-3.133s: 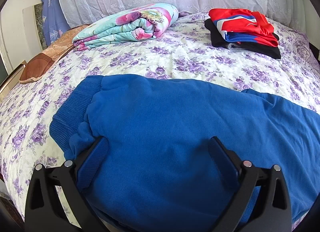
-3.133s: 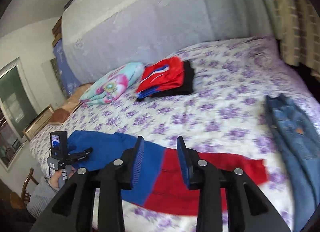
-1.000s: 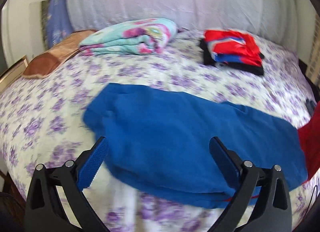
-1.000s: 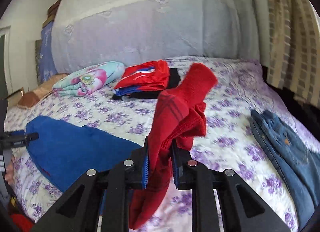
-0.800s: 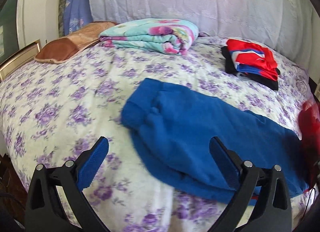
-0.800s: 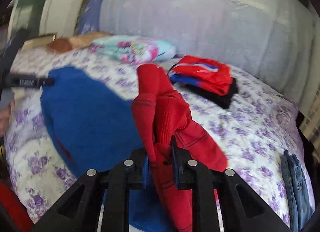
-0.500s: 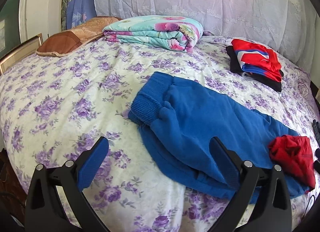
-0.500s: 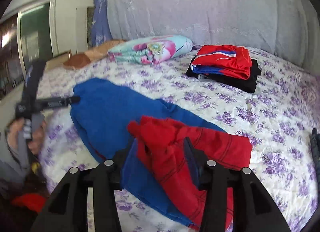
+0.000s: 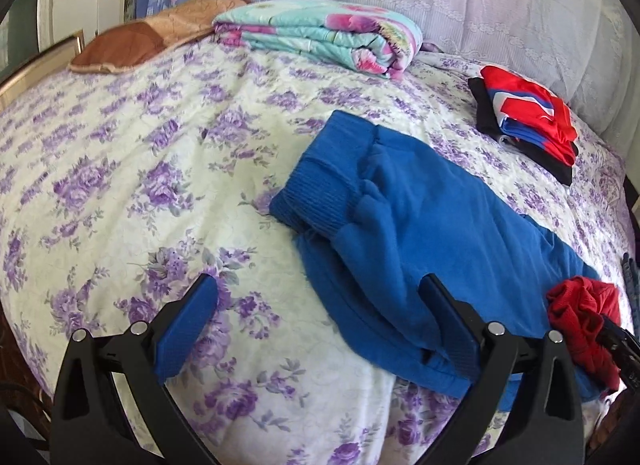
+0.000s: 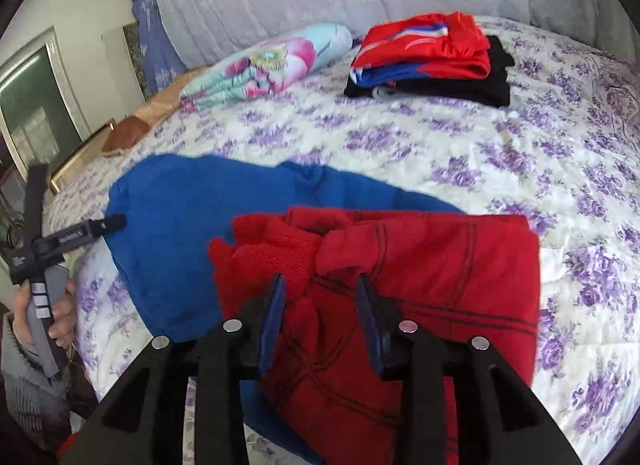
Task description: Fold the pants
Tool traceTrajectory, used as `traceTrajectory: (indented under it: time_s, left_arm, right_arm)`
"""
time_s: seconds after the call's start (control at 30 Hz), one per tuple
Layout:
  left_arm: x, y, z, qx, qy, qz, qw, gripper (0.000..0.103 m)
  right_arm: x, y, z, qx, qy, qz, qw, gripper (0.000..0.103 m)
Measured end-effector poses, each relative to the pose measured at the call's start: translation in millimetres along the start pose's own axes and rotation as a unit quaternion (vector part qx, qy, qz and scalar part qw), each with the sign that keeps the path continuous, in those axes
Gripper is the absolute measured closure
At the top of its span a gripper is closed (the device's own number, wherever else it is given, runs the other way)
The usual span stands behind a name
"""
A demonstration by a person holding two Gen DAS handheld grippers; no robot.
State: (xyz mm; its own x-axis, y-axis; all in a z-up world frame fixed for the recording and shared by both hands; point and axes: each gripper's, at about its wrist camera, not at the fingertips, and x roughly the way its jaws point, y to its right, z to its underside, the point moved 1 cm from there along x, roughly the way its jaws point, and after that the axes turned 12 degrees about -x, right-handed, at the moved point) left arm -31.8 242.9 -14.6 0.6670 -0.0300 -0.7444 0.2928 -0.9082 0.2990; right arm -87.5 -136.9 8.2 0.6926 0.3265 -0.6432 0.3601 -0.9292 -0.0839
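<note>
Right gripper (image 10: 320, 305) half open, gripping nothing, right over the red end of the pants (image 10: 420, 285), blue length stretching off left toward the wide-open, empty left gripper (image 9: 316, 317).

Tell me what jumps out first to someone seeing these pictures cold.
The blue and red pants grab the eye: they lie on the purple-flowered bedspread, the red part folded over onto the blue right in front of the right hand-held gripper, whose jaws stand apart around a bunched red cuff. Behind them, near the headboard, sit a folded floral quilt and a neat red, blue and black stack of clothes.
</note>
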Motion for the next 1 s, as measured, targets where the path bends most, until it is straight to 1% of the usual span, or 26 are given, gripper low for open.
traceTrajectory:
  time_s: [0.03,0.1,0.17,0.2,0.3,0.37,0.47,0.53,0.57,0.6,0.67,0.77,0.83,0.87,0.93,0.97,1.0]
  left_arm:
    - [2,-2,-2,-0.005,-0.003,0.003,1.0000,0.004]
    - [6,-5,-7,-0.012,-0.007,0.004,0.9999,0.004]
    - [13,-6,-12,-0.021,-0.011,0.005,0.9997,0.004]
    - [16,-7,-16,-0.027,-0.013,0.006,0.9995,0.004]
    - [25,-7,-25,-0.038,-0.023,0.016,0.9989,0.004]
    - [30,-8,-32,-0.047,-0.033,0.033,0.9978,0.004]
    - [32,-10,-33,-0.057,-0.039,0.050,0.9964,0.005]
    - [28,-11,-32,-0.061,-0.033,0.064,0.9955,0.018]
    - [25,-10,-32,-0.060,-0.035,0.079,0.9944,0.033]
    - [23,-10,-32,-0.060,-0.036,0.088,0.9937,0.044]
    - [17,-7,-32,-0.057,-0.029,0.092,0.9937,0.055]
    - [11,-5,-32,-0.053,-0.025,0.094,0.9938,0.063]
    - [11,-6,-32,-0.062,-0.032,0.102,0.9924,0.063]
    - [13,-8,-33,-0.068,-0.037,0.104,0.9916,0.061]
    - [19,-15,-34,-0.088,-0.051,0.104,0.9894,0.049]
    - [21,-19,-33,-0.097,-0.053,0.102,0.9886,0.038]
    - [21,-23,-33,-0.106,-0.050,0.103,0.9878,0.032]
  right_arm:
    - [-11,0,1,0.003,0.023,0.003,1.000,0.040]
    - [-38,6,3,0.007,0.084,0.027,0.996,0.029]
    - [-57,16,5,0.010,0.123,0.057,0.991,0.027]
    - [-63,22,7,0.016,0.131,0.066,0.989,0.025]
    - [-66,42,13,0.049,0.129,0.069,0.988,0.024]
    - [-65,52,19,0.068,0.124,0.067,0.988,0.024]
    - [-65,59,27,0.080,0.126,0.069,0.986,0.024]
    - [-66,63,30,0.084,0.127,0.073,0.986,0.023]
    - [-66,65,30,0.088,0.128,0.075,0.985,0.022]
    - [-65,66,32,0.091,0.128,0.075,0.985,0.022]
    - [-66,70,34,0.097,0.131,0.075,0.984,0.021]
    - [-68,74,38,0.101,0.136,0.074,0.983,0.021]
    - [-69,76,42,0.106,0.137,0.073,0.982,0.021]
    - [-69,77,43,0.110,0.137,0.072,0.982,0.021]
    - [-70,80,45,0.116,0.139,0.069,0.981,0.021]
    - [-71,81,46,0.117,0.140,0.068,0.981,0.021]
    - [-71,82,47,0.118,0.141,0.067,0.981,0.021]
